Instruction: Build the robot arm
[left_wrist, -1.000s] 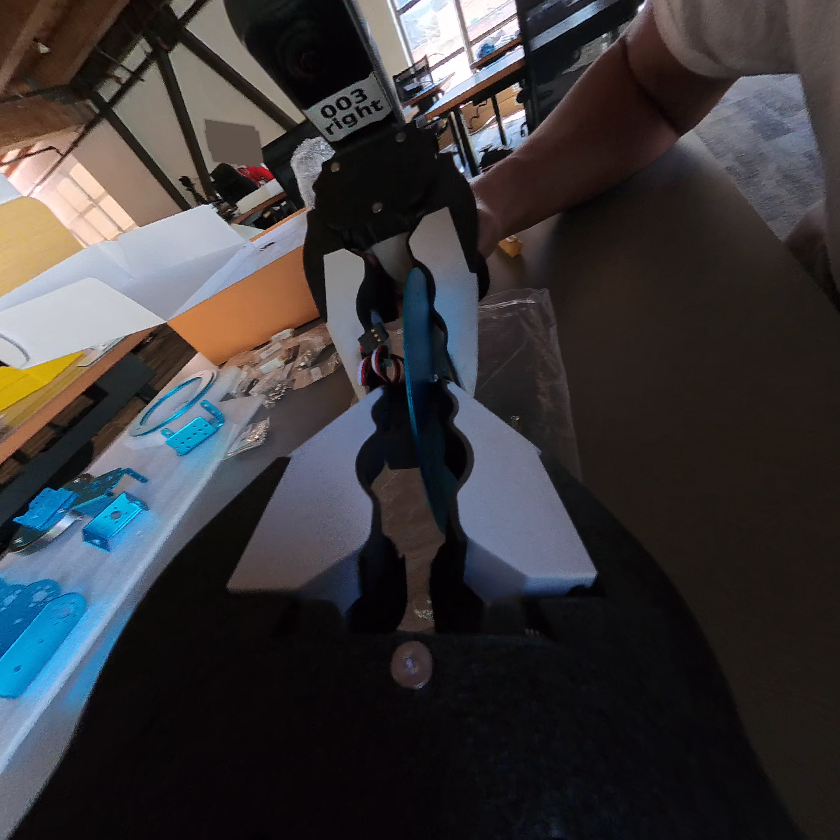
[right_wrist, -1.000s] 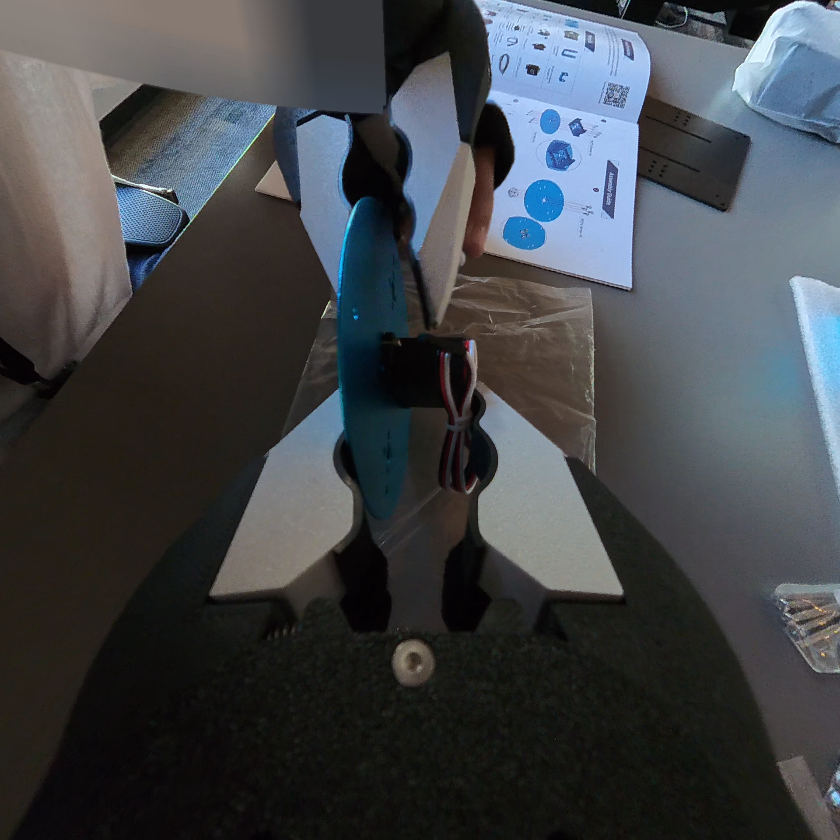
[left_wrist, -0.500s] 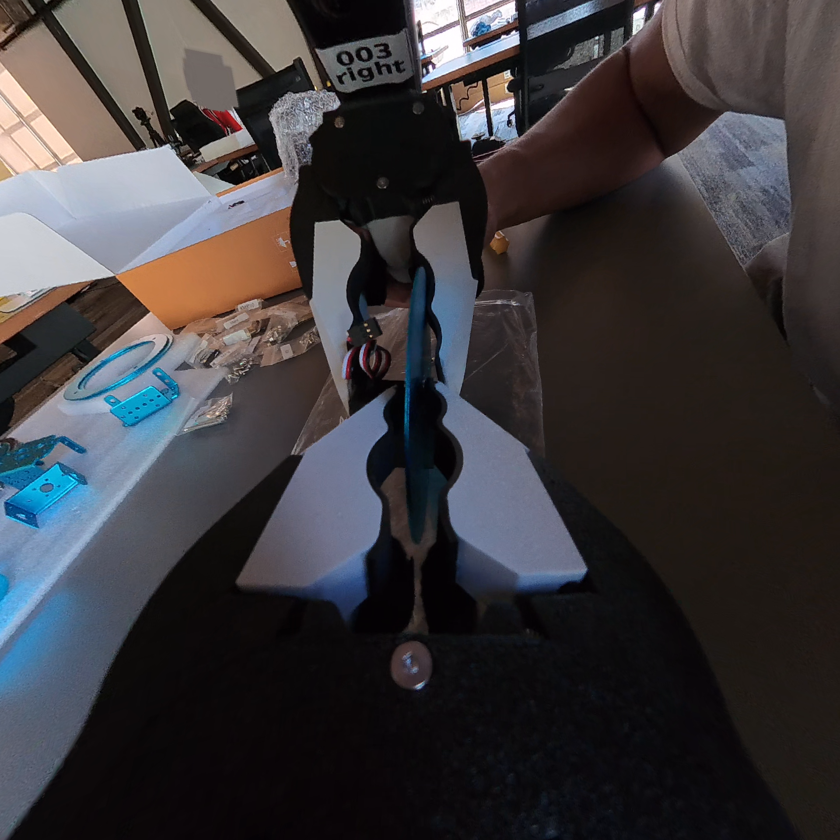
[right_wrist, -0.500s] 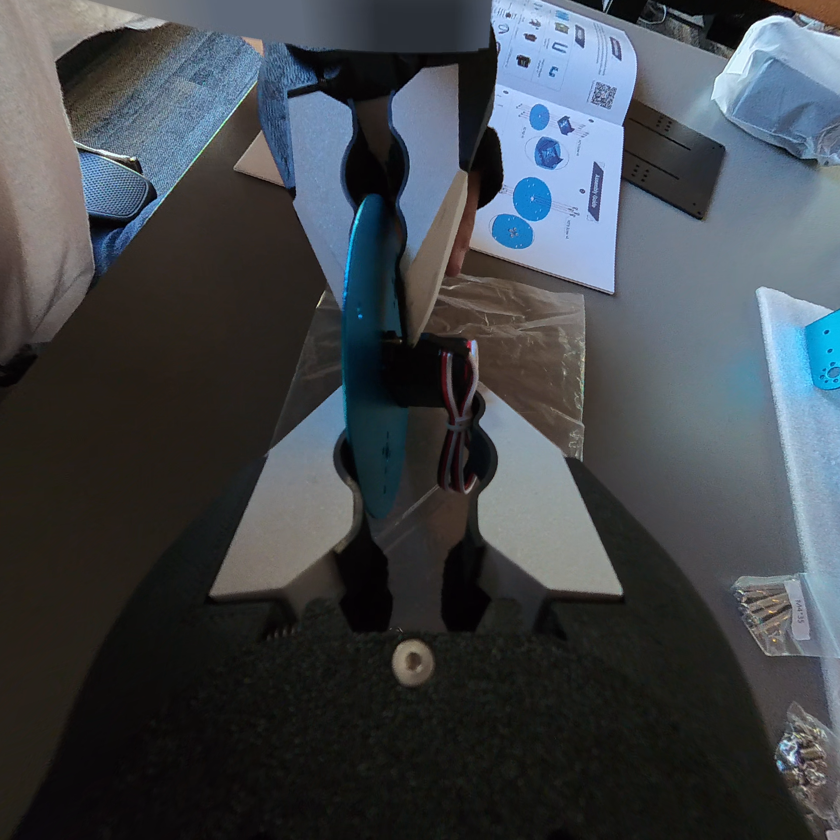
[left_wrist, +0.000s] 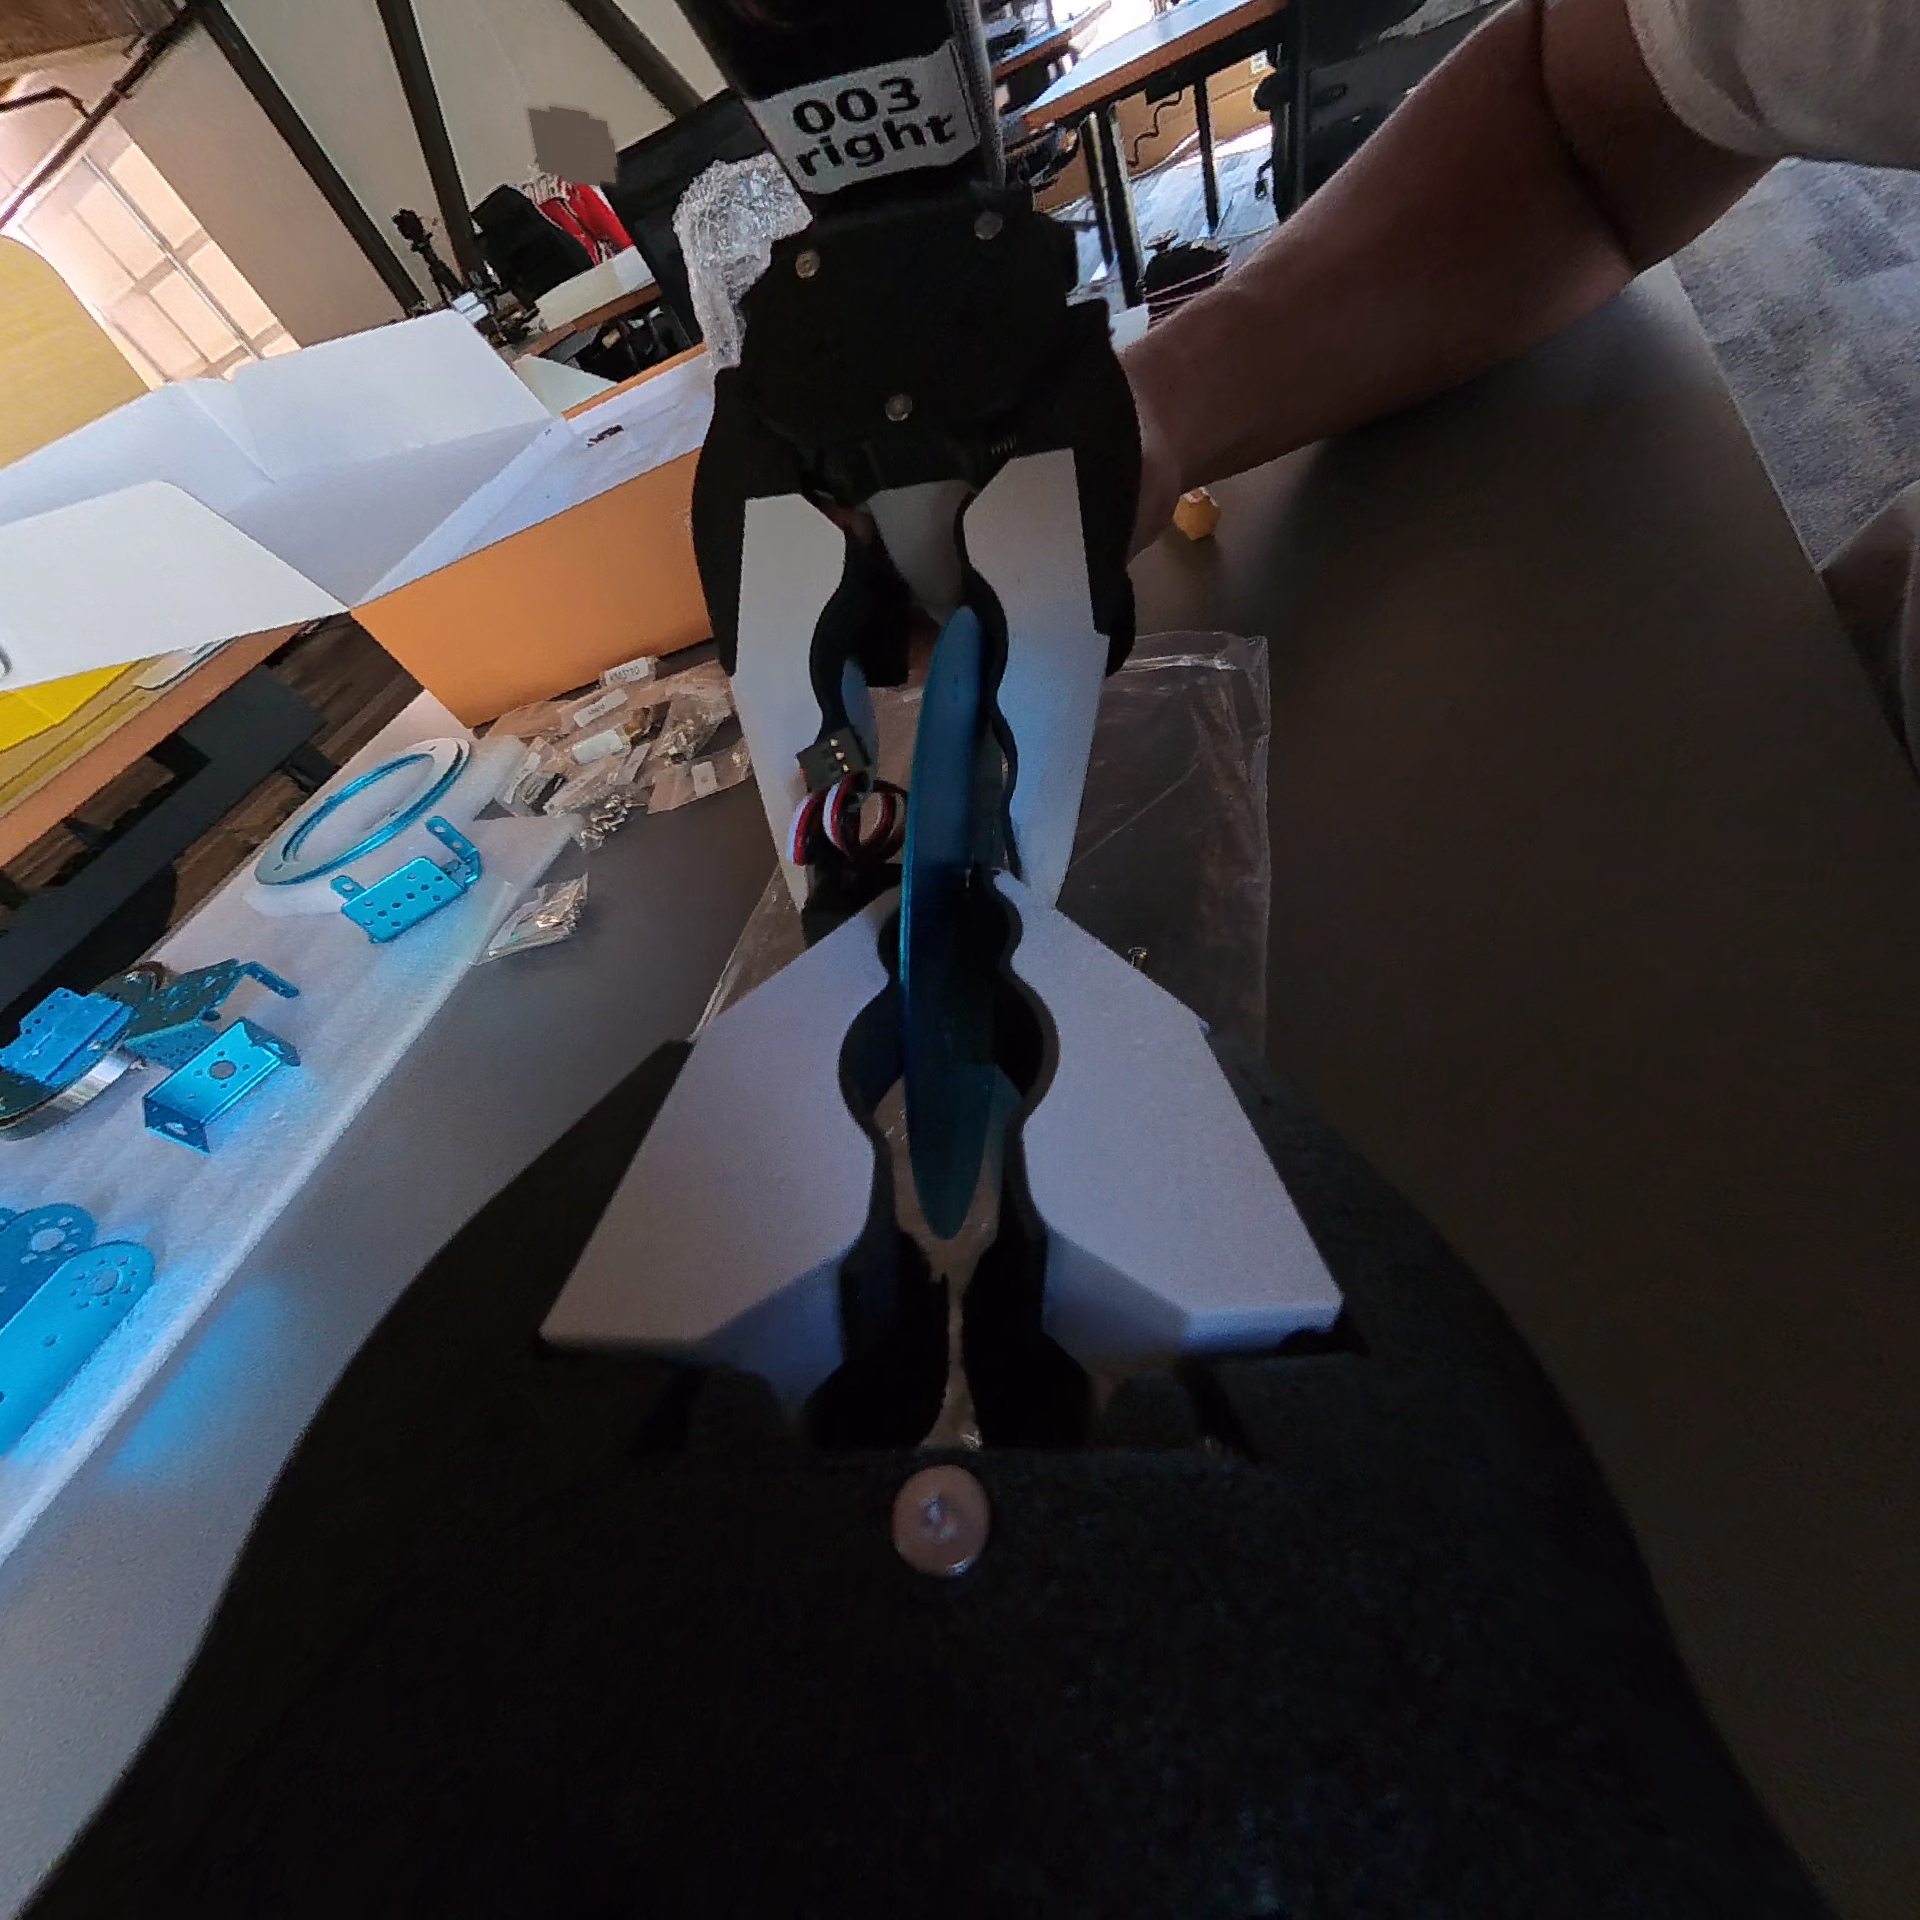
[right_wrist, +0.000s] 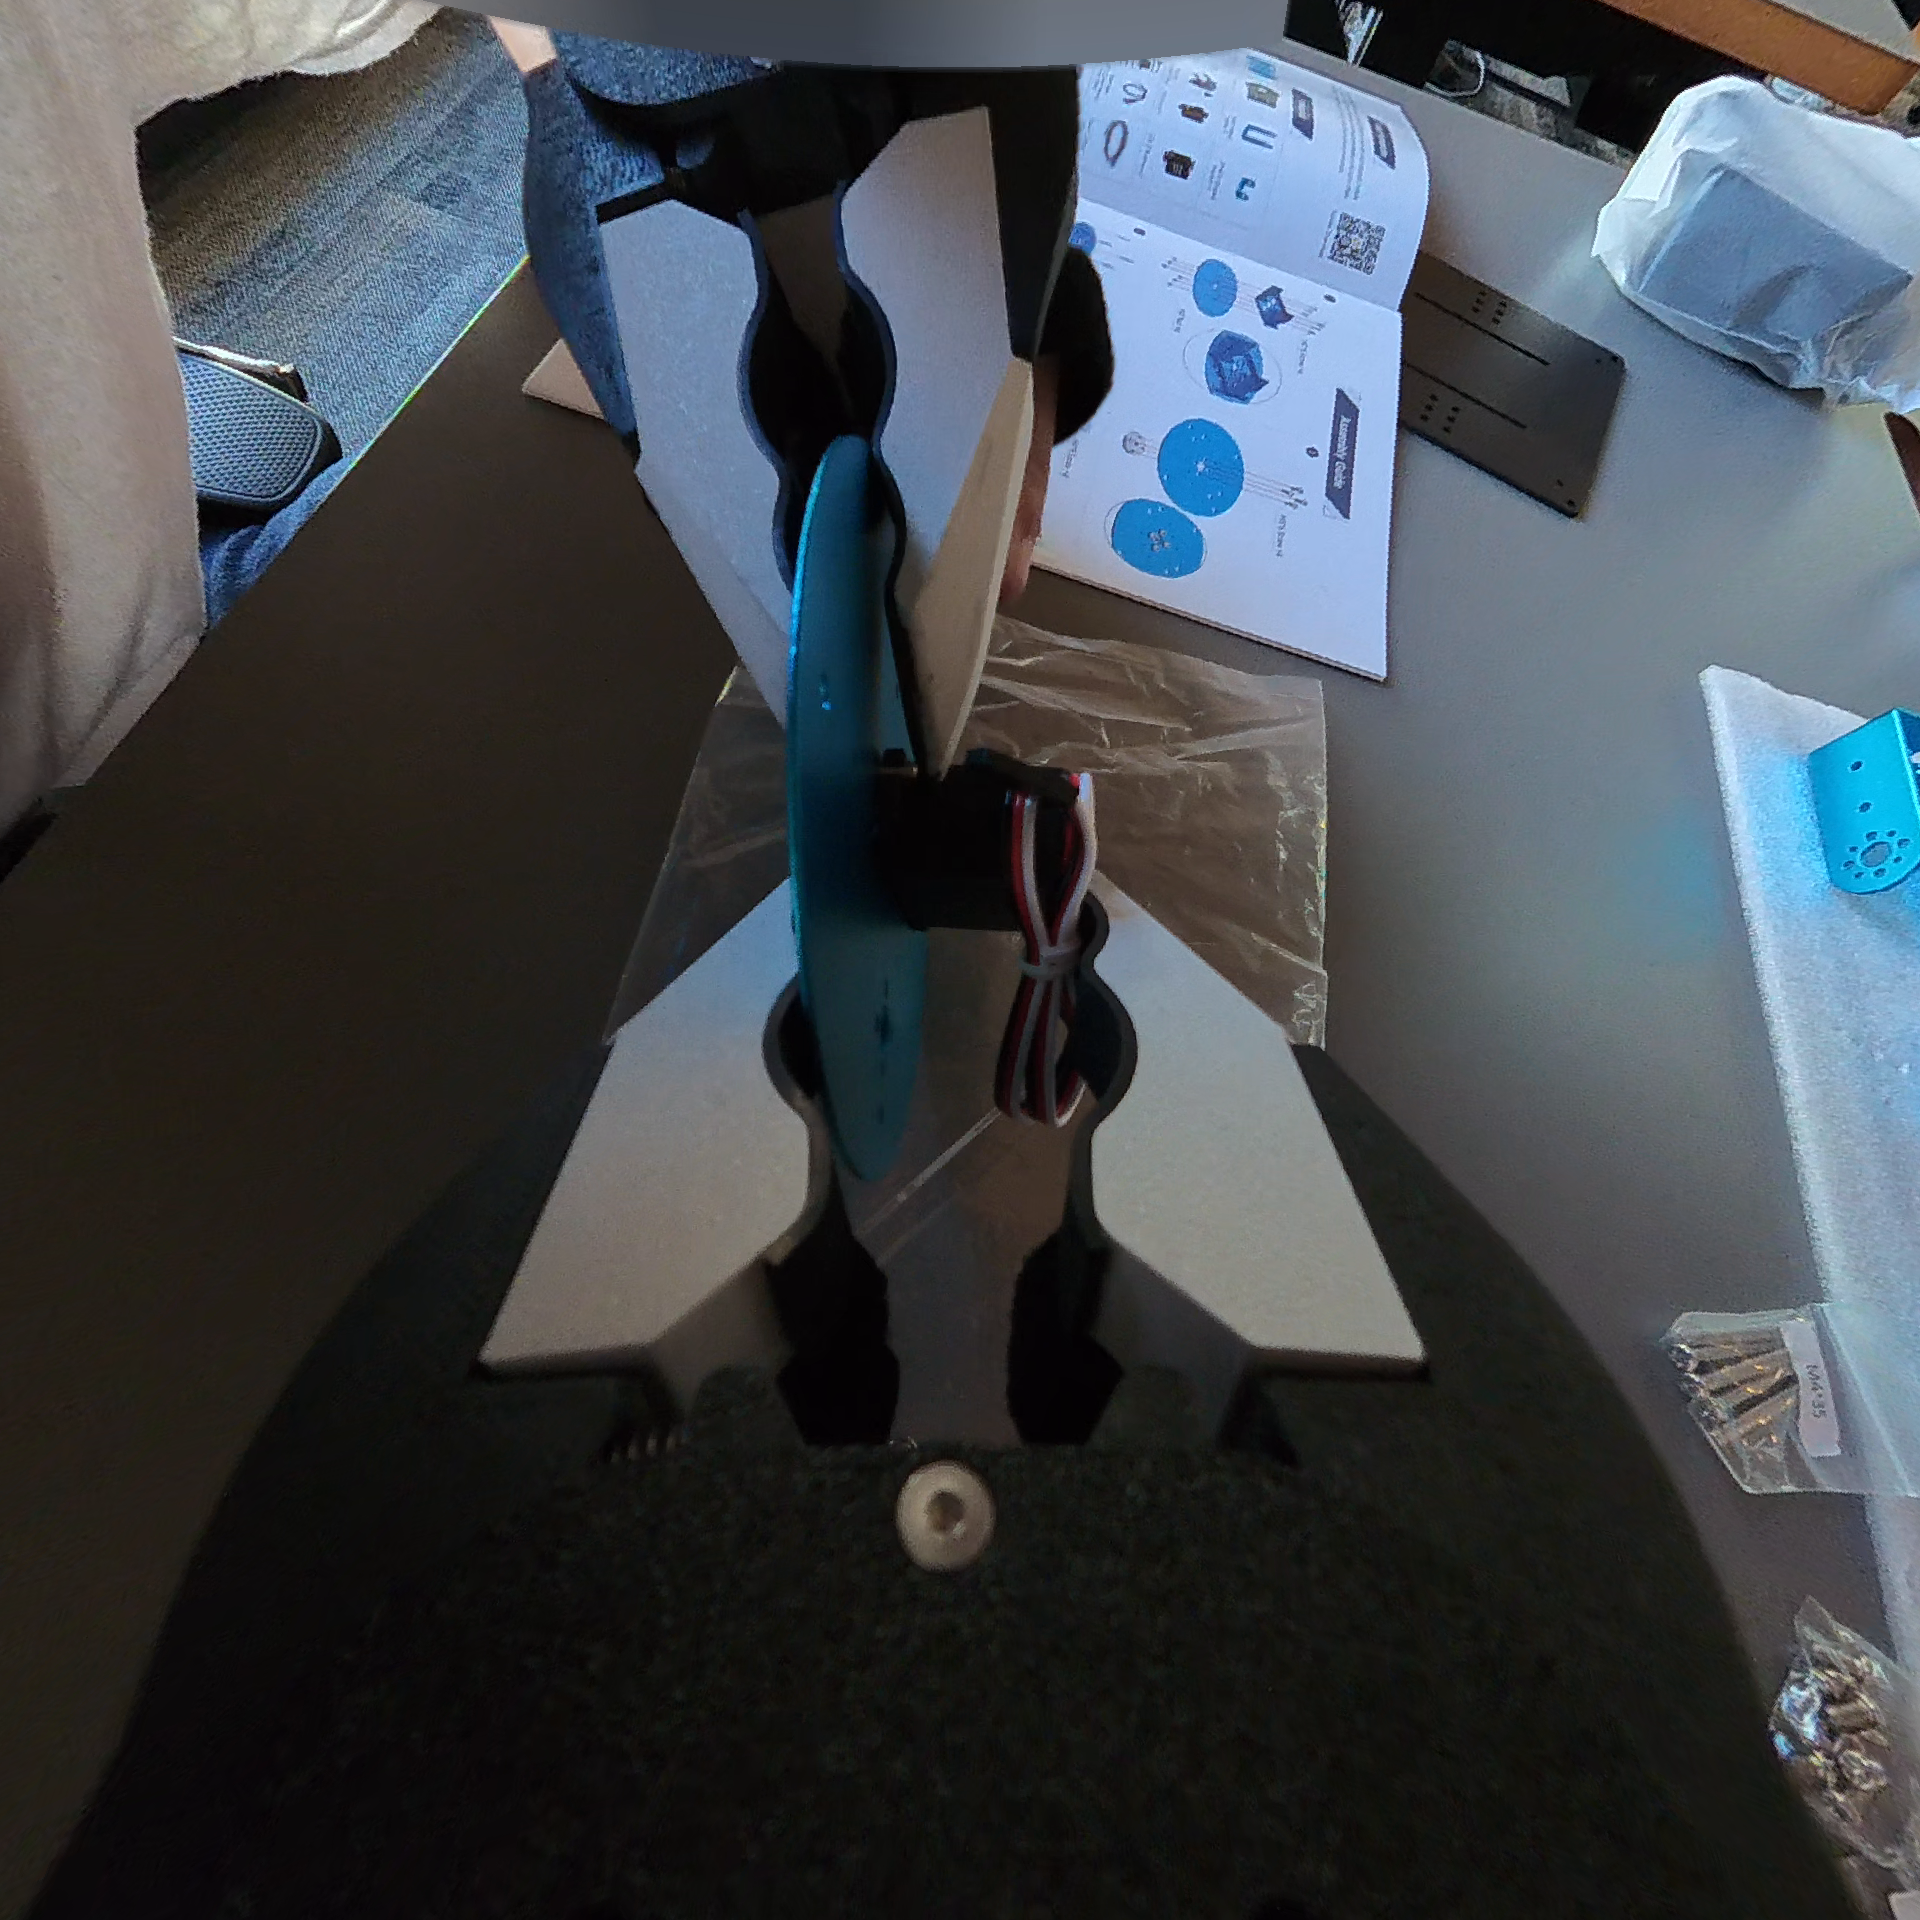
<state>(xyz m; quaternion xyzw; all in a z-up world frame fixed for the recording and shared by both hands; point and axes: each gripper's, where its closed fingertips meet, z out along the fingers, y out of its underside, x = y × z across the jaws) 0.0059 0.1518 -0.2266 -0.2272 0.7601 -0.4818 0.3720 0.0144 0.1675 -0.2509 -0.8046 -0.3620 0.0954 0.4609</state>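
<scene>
A blue metal disc (left_wrist: 940, 1039) with a black servo (right_wrist: 951, 857) and its red, white and black wire bundle (right_wrist: 1049, 997) is held on edge between the two grippers, above a grey table. My left gripper (left_wrist: 945, 914) is shut on the disc's rim. In the right wrist view it (right_wrist: 883, 582) clamps the far edge of the disc (right_wrist: 847, 935). My right gripper (right_wrist: 945, 925) is shut across the disc and servo, with the wires against its right finger. It faces me in the left wrist view (left_wrist: 920, 883), held by a person's hand.
A clear plastic bag (right_wrist: 1164, 790) lies on the table below. Beyond it are an open booklet (right_wrist: 1247, 436), a black plate (right_wrist: 1507, 384) and a wrapped parcel (right_wrist: 1766, 239). A foam sheet (left_wrist: 343, 1049) carries blue brackets (left_wrist: 208, 1081) and a ring (left_wrist: 364, 810). There are also screw bags (right_wrist: 1756, 1392) and an orange box (left_wrist: 540, 592). The grippers are tip to tip, or close to it.
Both grippers have shifted and tilted together with the disc between them, so the table behind has moved in both views. Neither grip has changed.
</scene>
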